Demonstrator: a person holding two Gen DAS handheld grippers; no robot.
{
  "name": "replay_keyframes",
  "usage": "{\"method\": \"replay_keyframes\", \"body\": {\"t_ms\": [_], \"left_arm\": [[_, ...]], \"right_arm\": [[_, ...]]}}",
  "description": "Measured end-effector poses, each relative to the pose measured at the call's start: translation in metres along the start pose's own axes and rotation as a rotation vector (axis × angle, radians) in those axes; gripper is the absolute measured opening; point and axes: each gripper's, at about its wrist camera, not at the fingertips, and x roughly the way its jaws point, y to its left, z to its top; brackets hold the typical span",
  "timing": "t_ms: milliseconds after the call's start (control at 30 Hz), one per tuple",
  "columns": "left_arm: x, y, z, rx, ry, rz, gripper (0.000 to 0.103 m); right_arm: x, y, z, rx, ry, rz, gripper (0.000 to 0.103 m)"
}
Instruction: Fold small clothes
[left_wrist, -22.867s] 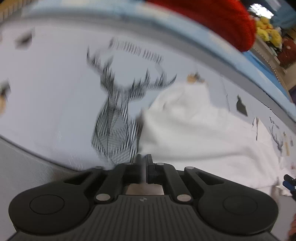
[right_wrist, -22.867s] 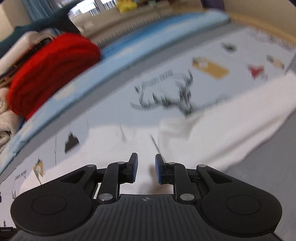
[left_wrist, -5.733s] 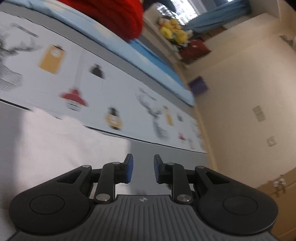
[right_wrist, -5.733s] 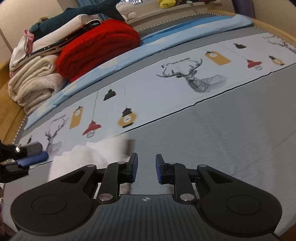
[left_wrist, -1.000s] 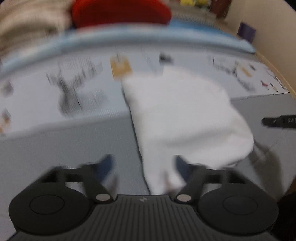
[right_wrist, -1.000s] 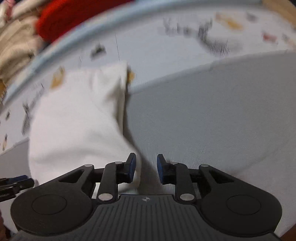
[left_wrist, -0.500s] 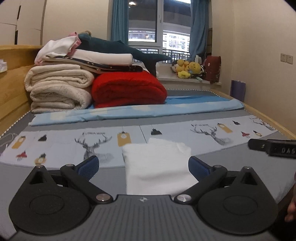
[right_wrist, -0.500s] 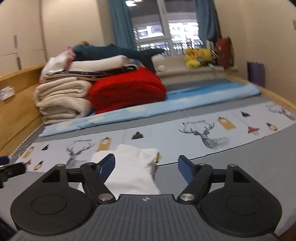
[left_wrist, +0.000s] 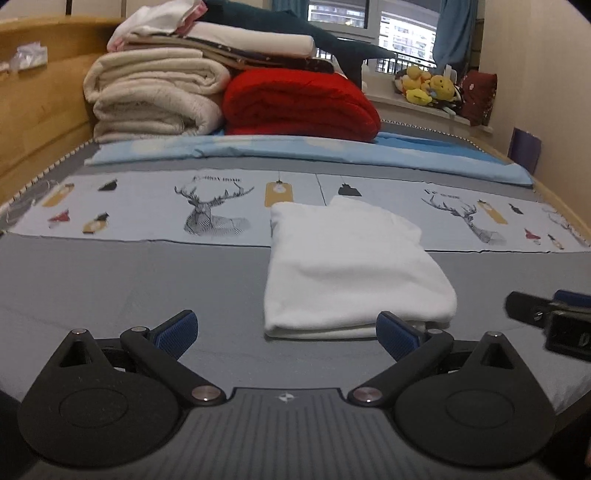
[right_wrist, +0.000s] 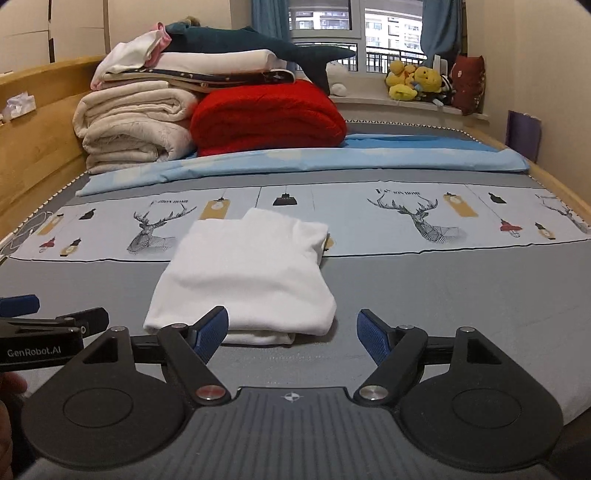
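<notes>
A white garment (left_wrist: 351, 269) lies folded into a compact rectangle on the grey bed sheet (left_wrist: 129, 280), across the edge of the printed deer band. It also shows in the right wrist view (right_wrist: 247, 273). My left gripper (left_wrist: 286, 334) is wide open and empty, just in front of the garment's near edge. My right gripper (right_wrist: 291, 334) is wide open and empty, also just short of the near edge. The right gripper's tip shows at the right edge of the left wrist view (left_wrist: 550, 314). The left gripper's tip shows at the left edge of the right wrist view (right_wrist: 44, 325).
Folded cream blankets (left_wrist: 155, 99) and a red blanket (left_wrist: 299, 107) are stacked at the bed's far side, behind a light blue cover (left_wrist: 295, 151). A wooden bed frame (left_wrist: 40, 110) runs along the left. Plush toys (right_wrist: 417, 85) sit on the window sill.
Both grippers have pulled back a little from the folded garment and stay wide open. One second ago both were moving fast over the garment, the right one nearly shut.
</notes>
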Motion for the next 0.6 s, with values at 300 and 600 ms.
{"method": "replay_keyframes", "body": {"t_ms": [300,600], "left_arm": [[0.003,-0.001,0.0,0.012,-0.023,-0.029,0.103],[0.0,0.002,0.001,0.007,-0.039,-0.045,0.103]], "right_arm": [[0.01,0.016,-0.002,-0.027,0.004,0.03,0.078],[0.011,0.024,0.001,-0.036,0.001,0.041,0.078]]}}
